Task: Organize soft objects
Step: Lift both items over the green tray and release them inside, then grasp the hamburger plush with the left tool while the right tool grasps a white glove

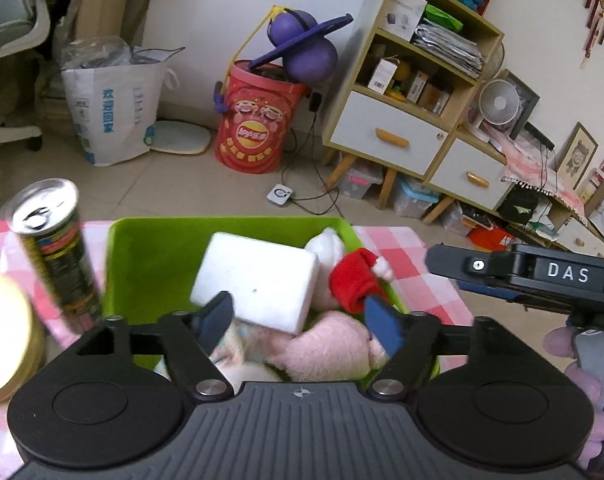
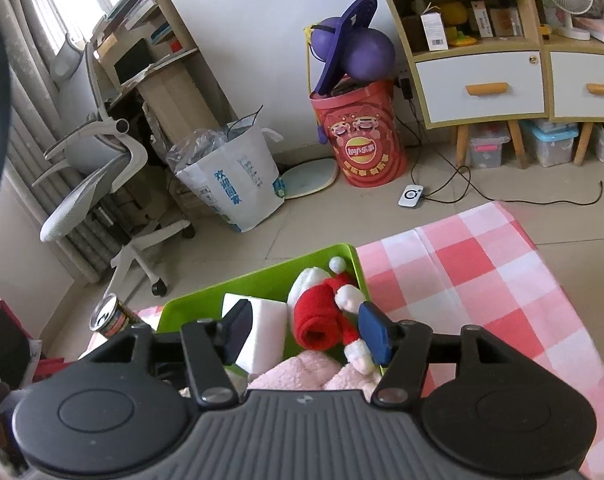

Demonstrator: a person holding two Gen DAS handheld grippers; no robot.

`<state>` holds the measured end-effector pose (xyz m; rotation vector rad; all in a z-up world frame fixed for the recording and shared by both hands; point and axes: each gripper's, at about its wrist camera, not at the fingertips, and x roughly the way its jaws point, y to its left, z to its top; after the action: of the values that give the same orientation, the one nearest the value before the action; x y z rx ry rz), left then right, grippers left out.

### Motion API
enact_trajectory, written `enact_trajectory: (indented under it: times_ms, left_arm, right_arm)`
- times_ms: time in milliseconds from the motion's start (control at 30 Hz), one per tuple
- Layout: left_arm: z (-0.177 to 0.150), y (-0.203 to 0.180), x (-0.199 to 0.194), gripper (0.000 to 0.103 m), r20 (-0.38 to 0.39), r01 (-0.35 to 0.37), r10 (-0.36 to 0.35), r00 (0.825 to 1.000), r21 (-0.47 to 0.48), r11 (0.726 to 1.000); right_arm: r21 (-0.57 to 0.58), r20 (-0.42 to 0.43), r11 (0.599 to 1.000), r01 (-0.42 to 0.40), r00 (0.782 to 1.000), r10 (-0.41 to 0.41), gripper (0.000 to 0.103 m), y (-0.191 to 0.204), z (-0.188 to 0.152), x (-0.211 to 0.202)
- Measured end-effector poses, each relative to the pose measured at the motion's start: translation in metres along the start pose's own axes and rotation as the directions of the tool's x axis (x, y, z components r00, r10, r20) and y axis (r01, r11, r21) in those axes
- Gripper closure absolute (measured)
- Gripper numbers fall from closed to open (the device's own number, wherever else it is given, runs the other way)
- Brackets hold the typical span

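Note:
A green bin [image 1: 150, 248] stands on a pink checked cloth [image 1: 418, 276]. In it lie a white foam block [image 1: 258, 280], a white plush in a red outfit [image 1: 354, 280] and a pink plush [image 1: 326, 348]. My left gripper [image 1: 298, 326] is open above the bin, its fingers either side of the block's near end and the pink plush. In the right wrist view the bin [image 2: 262, 276], the block [image 2: 262, 328] and the red-dressed plush [image 2: 322, 312] show too. My right gripper [image 2: 308, 332] is open over them, holding nothing. The right gripper's body [image 1: 542, 276] shows at the left view's right edge.
A tall drink can [image 1: 54, 248] stands left of the bin, with a round tin [image 1: 6, 332] nearer me. A purple plush [image 1: 590, 384] lies at the right. On the floor beyond are a red Lay's bucket [image 1: 258, 120], a white bag [image 1: 114, 108] and a cabinet [image 1: 402, 92].

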<state>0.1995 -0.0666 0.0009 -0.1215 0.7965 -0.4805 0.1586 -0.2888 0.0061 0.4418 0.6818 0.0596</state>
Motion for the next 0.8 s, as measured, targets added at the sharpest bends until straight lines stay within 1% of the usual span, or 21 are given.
enact_trajectory:
  times_ms: [67,100,200,333,433,500,667,800]
  left_arm:
    - [-0.003,0.000,-0.011,0.026,-0.002,-0.007,0.007,1.000,0.010,1.000]
    - [-0.004,0.001,-0.017,0.024,-0.004,-0.014,0.014,1.000,0.012,1.000]
    - [-0.009,0.003,-0.036,0.021,-0.002,-0.030,0.030,1.000,0.010,1.000]
    - [-0.016,0.005,-0.062,0.017,0.014,-0.054,0.054,0.998,-0.003,0.999]
    - [-0.022,0.008,-0.082,0.011,0.022,-0.074,0.074,0.997,-0.010,0.997]
    - [-0.027,0.011,-0.093,0.009,0.024,-0.091,0.092,0.996,-0.016,0.996]
    - [-0.047,0.023,-0.121,0.006,0.007,-0.144,0.145,0.989,-0.073,0.987]
    - [-0.068,0.028,-0.141,0.006,-0.006,-0.177,0.177,0.984,-0.094,0.980]
  right_arm:
    - [-0.005,-0.004,1.000,0.007,1.000,-0.007,0.067,0.001,-0.002,-0.009]
    - [-0.005,-0.004,1.000,0.007,1.000,-0.007,0.064,0.002,-0.004,-0.015]
    - [0.000,0.001,1.000,0.003,1.000,-0.003,0.058,0.004,-0.009,-0.032]
    - [-0.005,0.000,1.000,-0.001,1.000,0.001,0.055,0.010,-0.016,-0.054]
    - [-0.015,-0.004,1.000,-0.001,1.000,0.001,0.053,0.016,-0.022,-0.071]
    - [-0.023,-0.009,1.000,0.000,1.000,0.000,0.048,0.021,-0.027,-0.081]
    - [-0.036,-0.043,0.999,0.002,0.999,-0.004,0.044,0.034,-0.044,-0.101]
    - [-0.052,-0.084,0.998,-0.024,0.996,0.019,0.040,0.047,-0.070,-0.112]
